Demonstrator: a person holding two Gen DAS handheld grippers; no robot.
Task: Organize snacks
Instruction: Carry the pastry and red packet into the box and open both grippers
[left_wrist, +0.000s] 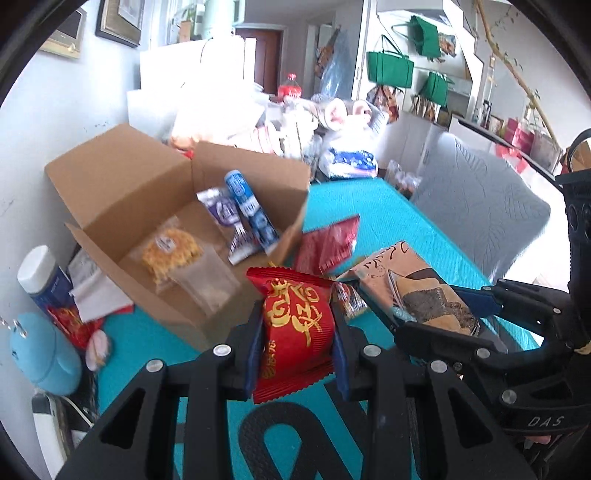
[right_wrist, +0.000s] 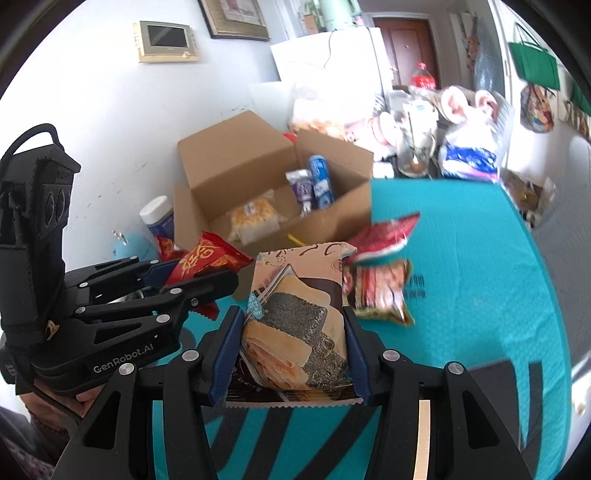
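My left gripper is shut on a red snack packet with gold lettering, held above the teal table. To its right, my right gripper is shut on a beige cake packet, also lifted. The same cake packet and red packet show in the opposite wrist views. Ahead stands an open cardboard box holding a blue tube, a purple sachet and a yellow snack bag. The box sits by the wall.
Two red snack bags lie on the teal tablecloth right of the box. A white-capped jar and a light blue container stand left of it. Clutter, a cola bottle and a grey chair lie beyond.
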